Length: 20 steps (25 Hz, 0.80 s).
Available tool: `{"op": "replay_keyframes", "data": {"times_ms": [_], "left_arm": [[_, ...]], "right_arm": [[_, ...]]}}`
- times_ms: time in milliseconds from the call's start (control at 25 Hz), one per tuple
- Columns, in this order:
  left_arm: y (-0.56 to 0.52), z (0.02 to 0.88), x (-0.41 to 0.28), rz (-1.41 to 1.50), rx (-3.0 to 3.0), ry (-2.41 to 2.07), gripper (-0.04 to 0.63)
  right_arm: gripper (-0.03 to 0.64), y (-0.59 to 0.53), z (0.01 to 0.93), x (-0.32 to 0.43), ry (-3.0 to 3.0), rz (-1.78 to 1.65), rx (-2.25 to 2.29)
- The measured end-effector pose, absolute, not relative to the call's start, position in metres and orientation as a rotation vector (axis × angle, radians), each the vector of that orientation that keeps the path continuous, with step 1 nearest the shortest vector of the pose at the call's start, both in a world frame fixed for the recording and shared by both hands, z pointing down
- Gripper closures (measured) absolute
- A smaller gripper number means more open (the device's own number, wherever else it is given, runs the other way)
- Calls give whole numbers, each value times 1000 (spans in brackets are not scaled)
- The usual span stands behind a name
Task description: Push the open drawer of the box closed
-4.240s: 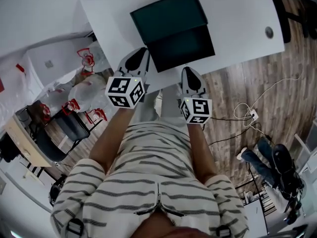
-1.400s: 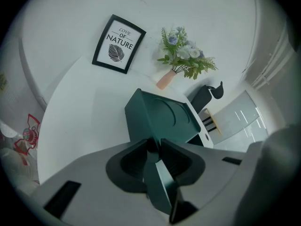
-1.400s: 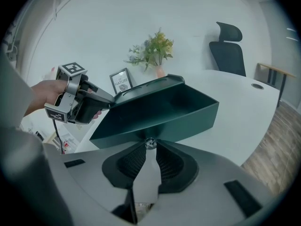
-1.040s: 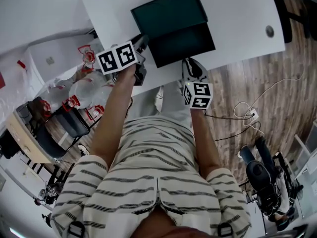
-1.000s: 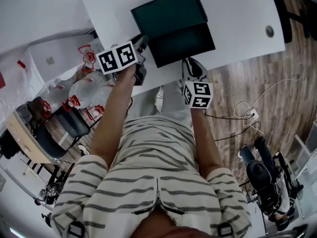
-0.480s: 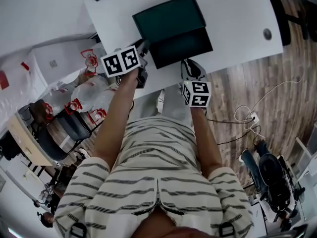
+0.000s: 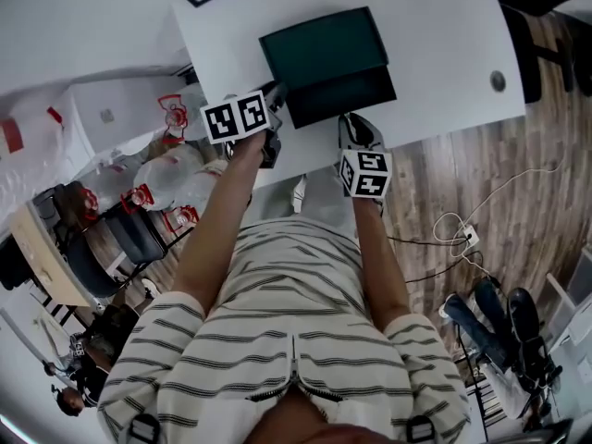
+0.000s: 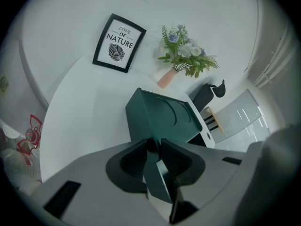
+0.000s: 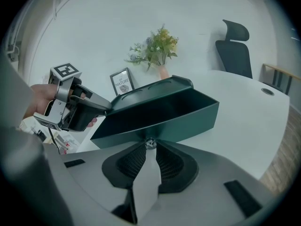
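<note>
Two details are lost in the head view: both sets of jaw tips and the drawer's handle, all covered by the grippers' own bodies. The dark green box (image 7: 322,49) sits on the white worktop (image 7: 444,35). Its drawer (image 7: 344,95) juts out partway toward the person.

The right gripper view shows the right gripper (image 7: 349,123) with its jaws narrowed onto a small metal knob (image 9: 149,144) on the drawer front. The drawer's inside is too dark to make out. The left gripper view shows the left gripper (image 7: 276,92) with its jaws pinched on the box's near left corner edge. That view also shows a framed print (image 8: 118,43) and flowers (image 8: 186,46), which the head view cuts off or misses.

Both forearms reach forward, the left one farther. Each gripper tilts down toward the box.
</note>
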<state>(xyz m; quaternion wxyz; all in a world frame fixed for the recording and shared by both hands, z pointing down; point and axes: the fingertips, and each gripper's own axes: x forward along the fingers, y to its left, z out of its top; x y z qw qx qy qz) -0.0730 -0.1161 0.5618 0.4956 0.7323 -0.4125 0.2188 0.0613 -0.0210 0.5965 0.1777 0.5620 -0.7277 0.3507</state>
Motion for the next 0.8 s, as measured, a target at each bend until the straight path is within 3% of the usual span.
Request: {"op": "replay_keyframes", "data": {"times_ms": [800], "left_arm": [[-114, 561, -73, 540, 1780, -1006, 499]], "right_arm": [[537, -37, 596, 58, -2059, 976, 1570]]}}
